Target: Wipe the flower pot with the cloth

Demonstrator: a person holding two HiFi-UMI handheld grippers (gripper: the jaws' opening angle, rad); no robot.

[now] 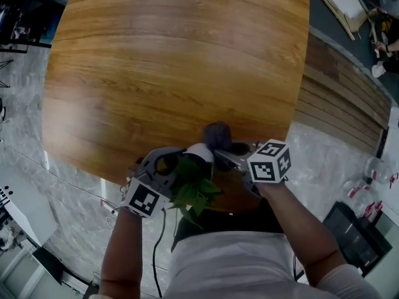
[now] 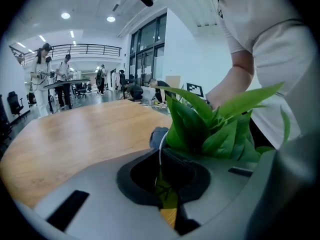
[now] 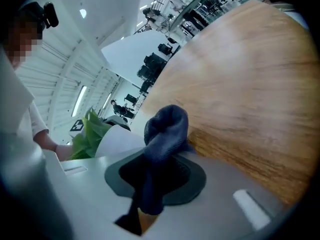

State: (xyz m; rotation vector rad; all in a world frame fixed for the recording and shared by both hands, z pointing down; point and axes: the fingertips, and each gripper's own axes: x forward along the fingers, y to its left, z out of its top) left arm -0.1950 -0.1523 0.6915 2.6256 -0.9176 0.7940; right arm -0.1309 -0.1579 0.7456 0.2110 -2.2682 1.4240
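We clamped the left claw (image 1: 186, 159) on the pot (image 1: 201, 151) rim; the right claw (image 1: 229, 156) pinched the cloth (image 1: 217, 134) just beside the pot.

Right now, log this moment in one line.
left gripper: jaws shut on flower pot | right gripper: jaws shut on cloth | cloth beside flower pot, at table edge

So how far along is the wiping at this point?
Both pickups look done: the left gripper is shut on the flower pot, the right gripper on the cloth. In hand: the cloth sits right beside the pot's white wall near the table edge; contact is unclear. Left: the wiping itself; no cleaned patch can be made out.
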